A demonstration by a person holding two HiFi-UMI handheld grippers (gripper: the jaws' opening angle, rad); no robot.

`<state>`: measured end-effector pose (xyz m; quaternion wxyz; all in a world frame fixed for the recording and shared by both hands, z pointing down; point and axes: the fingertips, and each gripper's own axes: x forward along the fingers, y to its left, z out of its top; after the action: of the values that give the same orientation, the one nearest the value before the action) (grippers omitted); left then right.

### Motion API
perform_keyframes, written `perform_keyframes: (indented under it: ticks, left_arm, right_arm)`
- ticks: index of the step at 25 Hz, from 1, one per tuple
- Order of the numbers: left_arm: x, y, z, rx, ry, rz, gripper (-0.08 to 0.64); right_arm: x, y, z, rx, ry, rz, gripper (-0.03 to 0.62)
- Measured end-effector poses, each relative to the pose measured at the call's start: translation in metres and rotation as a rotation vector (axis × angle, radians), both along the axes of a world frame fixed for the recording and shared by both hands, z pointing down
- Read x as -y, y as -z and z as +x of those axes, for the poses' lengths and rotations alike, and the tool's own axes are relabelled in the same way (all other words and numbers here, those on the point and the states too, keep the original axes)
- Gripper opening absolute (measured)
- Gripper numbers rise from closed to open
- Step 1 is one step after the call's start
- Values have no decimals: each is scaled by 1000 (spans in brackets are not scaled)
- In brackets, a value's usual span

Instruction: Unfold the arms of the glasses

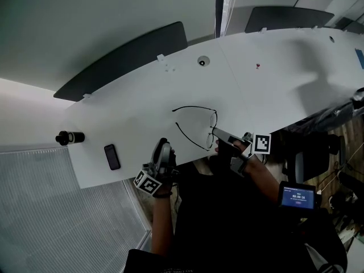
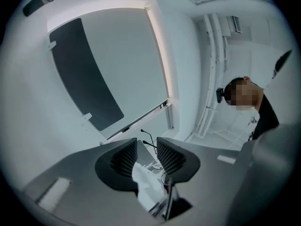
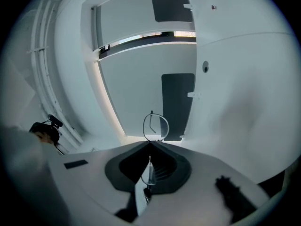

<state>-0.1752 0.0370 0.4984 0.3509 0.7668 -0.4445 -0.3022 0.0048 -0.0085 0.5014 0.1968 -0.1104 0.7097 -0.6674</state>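
The left gripper (image 1: 164,148) hovers just left of the glasses (image 1: 214,120), at the near edge of the white table (image 1: 273,78), jaws apart and empty. The right gripper (image 1: 215,133) pinches the glasses' front frame; both arms stand spread open. A dark phone (image 1: 112,156) lies well left of the glasses.

Black wire glasses (image 1: 214,120) (both arms spread open) by the near edge of the table (image 1: 273,78).
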Motion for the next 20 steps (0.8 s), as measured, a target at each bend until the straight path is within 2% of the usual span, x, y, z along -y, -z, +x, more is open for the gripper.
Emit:
perform_keyframes:
  ticks: [4, 7, 8, 9, 11, 14, 20]
  left_arm:
    - [7, -6, 24, -156, -83, -80, 154]
    - [4, 11, 55, -358, -210, -78, 243]
    - [4, 20, 65, -412, -240, -72, 250]
    - [4, 26, 72, -432, -255, -73, 250]
    - [6, 20, 80, -411, -254, -108, 250]
    - [12, 11, 85, -435, -236, -148, 250]
    - [19, 12, 87, -433, -228, -146, 246]
  right_arm:
    - [-1, 5, -3, -72, 73, 76, 11]
    - [0, 7, -4, -94, 97, 113, 11]
    - [0, 7, -4, -88, 95, 112, 11]
    - [0, 8, -4, -81, 92, 108, 11]
    - [0, 9, -4, -57, 85, 97, 11]
    - [-3, 7, -8, -45, 85, 93, 11]
    - [-3, -2, -17, -72, 102, 91, 11]
